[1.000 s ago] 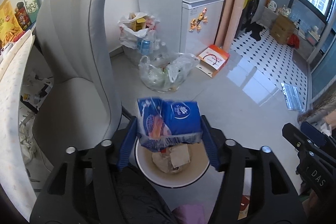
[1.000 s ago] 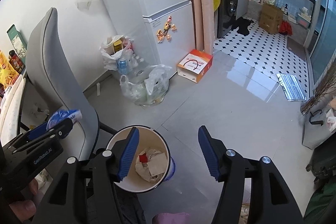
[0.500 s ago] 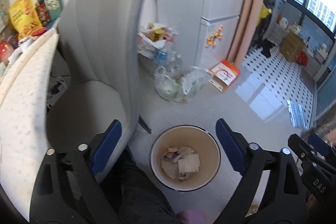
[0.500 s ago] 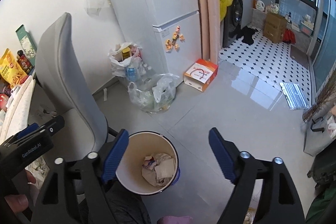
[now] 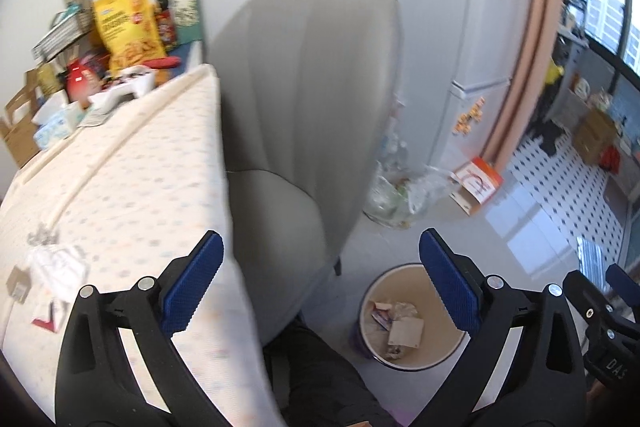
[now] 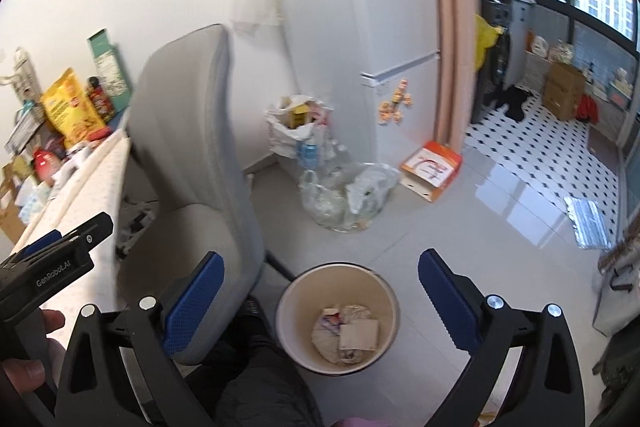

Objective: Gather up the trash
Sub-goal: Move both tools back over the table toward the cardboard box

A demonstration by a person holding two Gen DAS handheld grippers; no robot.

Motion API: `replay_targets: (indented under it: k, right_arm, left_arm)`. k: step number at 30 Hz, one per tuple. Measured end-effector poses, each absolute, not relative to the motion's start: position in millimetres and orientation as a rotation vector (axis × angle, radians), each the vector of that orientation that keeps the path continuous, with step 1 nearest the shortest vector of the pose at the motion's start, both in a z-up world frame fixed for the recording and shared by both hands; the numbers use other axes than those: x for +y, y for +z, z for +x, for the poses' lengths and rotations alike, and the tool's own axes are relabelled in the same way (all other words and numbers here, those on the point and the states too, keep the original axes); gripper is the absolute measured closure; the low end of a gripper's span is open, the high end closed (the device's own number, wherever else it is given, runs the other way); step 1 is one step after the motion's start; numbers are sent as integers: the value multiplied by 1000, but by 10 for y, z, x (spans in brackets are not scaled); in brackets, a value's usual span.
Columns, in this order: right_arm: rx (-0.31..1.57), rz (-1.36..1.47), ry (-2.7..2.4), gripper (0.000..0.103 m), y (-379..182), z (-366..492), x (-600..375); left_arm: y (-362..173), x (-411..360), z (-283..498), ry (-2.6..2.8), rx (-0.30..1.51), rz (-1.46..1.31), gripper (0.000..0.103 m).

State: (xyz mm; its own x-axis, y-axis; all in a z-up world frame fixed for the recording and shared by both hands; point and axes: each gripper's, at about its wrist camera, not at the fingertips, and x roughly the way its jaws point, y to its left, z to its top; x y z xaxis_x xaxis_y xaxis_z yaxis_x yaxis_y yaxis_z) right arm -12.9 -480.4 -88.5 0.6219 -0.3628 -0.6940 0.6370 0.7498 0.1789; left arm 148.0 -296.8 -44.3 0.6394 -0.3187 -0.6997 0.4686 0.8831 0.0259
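Observation:
A round cream trash bin (image 5: 448, 355) stands on the floor beside the grey chair, with paper and wrappers inside; it also shows in the right wrist view (image 6: 390, 291). My left gripper (image 5: 320, 285) is open and empty, high above the table edge and the chair. Crumpled white paper (image 5: 60, 267) and a small red and white scrap (image 5: 46, 319) lie on the dotted tablecloth at the left. My right gripper (image 6: 320, 301) is open and empty above the bin. The left gripper's body (image 6: 52, 267) shows at the left of the right wrist view.
A grey chair (image 5: 304, 115) stands between table and bin. Snack bags and boxes (image 5: 128, 27) crowd the table's far end. Plastic bags of bottles (image 6: 344, 195), an orange box (image 6: 432, 167) and a white fridge (image 6: 380, 7) stand beyond.
The left gripper has let go of the blue packet over the bin, opened wide, and swung left and up toward the table. The right gripper opened wider and rose a little.

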Motion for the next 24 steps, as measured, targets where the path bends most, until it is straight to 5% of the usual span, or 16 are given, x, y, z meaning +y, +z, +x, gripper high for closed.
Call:
replay_targets:
  k: [24]
  right_arm:
    - [665, 193, -337, 8, -275, 577, -2905]
  left_arm:
    - [-92, -836, 1660, -196, 677, 10, 6]
